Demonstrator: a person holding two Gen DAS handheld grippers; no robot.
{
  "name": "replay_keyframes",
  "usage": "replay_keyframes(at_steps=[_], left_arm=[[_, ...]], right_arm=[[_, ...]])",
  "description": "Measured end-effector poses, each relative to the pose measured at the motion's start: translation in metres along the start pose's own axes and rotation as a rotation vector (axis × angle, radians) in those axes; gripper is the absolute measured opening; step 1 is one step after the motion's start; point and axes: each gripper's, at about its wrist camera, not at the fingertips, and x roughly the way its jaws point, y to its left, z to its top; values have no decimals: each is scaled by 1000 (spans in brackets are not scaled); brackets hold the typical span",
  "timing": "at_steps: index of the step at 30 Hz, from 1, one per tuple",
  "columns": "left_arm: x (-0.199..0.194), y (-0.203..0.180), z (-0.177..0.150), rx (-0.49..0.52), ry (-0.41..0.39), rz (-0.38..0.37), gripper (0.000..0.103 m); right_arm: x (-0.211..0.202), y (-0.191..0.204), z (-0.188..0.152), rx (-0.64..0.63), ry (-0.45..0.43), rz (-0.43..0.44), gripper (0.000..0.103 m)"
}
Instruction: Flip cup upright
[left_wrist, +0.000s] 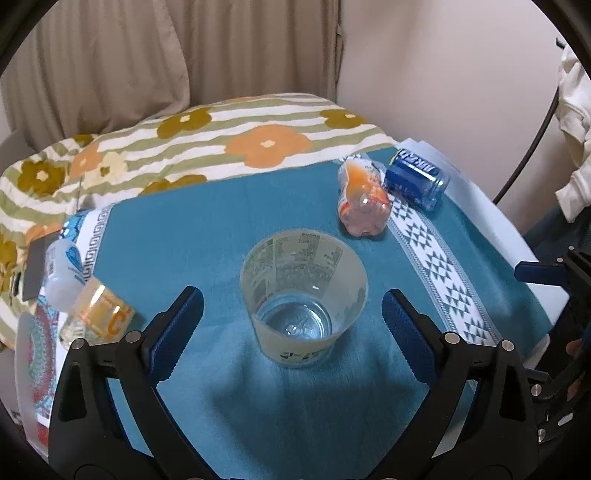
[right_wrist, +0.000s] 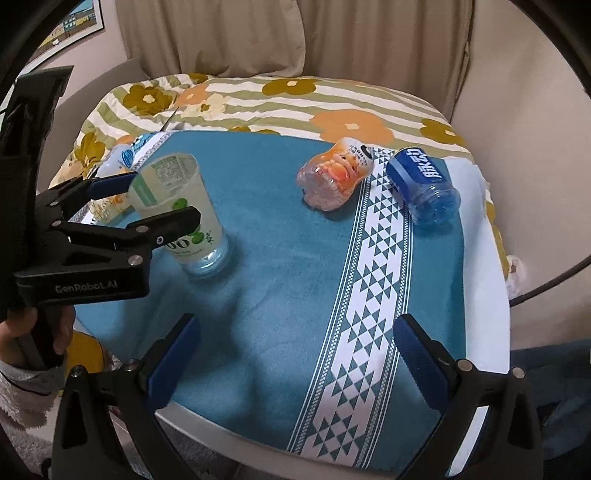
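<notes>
a: we log the frosted translucent plastic cup with green printed label (left_wrist: 303, 295) standing on its base on the teal woven cloth with a white triangle band (left_wrist: 229, 229) that covers the round white counter (right_wrist: 496, 325). mouth up, clear bottom down; we look straight into it from the left wrist view.

b: agreed. so we judge the flip itself done. what is left, as far as we can tell, is only to back the left gripper (left_wrist: 291, 317) away without knocking it.

a: jaws on that left gripper stand wide apart, one blue pad each side of the cup. from the right wrist view the pads look near the wall; we cannot tell for sure whether either touches.

b: the right gripper (right_wrist: 295, 354) has its jaws spread too, holding nothing, low over the near edge of the cloth, well apart from the cup.

a: axis note: the cup's long axis runs vertical, rim wider than base, leaning little if at all.

b: position: left of the patterned band. the crumpled clear bottle with orange label (right_wrist: 338, 173) and the blue-labelled clear plastic bottle (right_wrist: 424, 184) lie on their sides further back, both well apart from it.

a: risk we see: light cup, soft cloth, a brushed pad could tip it.
</notes>
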Motion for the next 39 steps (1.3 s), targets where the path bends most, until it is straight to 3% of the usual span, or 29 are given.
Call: replay_keyframes(at_steps=[9,20,26,39], left_arm=[[-79,19,11,-21,-8,20,103],[-159,61,3,-182,3,76,103],[-180,74,-7,-227,-18,114,103],[-192,83,-18,-228,-49,138,103]], right_arm=[[-61,21,14,45,-74,-32,103],[-108,42,33,128,-108,-92,103],[-118,50,29,159,-115,-151,103],[-127,57,23,190,-150,-174,103]])
